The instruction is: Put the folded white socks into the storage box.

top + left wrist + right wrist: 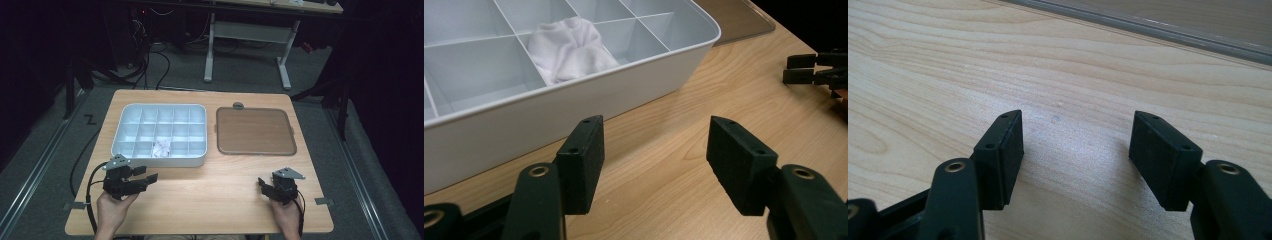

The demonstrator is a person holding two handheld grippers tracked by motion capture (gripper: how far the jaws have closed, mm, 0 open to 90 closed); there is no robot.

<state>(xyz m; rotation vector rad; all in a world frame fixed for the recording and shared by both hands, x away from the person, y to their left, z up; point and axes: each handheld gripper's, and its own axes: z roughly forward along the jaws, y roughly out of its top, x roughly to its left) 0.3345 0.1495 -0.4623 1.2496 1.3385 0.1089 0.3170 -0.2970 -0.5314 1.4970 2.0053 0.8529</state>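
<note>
A white divided tray lies on the wooden table, left of centre. One of its front compartments holds a crumpled white cloth, also seen in the left gripper view. My left gripper is held over the table just in front of the tray's front wall, jaws wide apart and empty. My right gripper is low over bare wood at the front right, also open with nothing between its jaws.
A flat brown lid with clear edges lies right of the tray, a small grey knob behind it. The right gripper's black jaws show at the right edge of the left gripper view. Dark floor, cables and a desk frame lie beyond.
</note>
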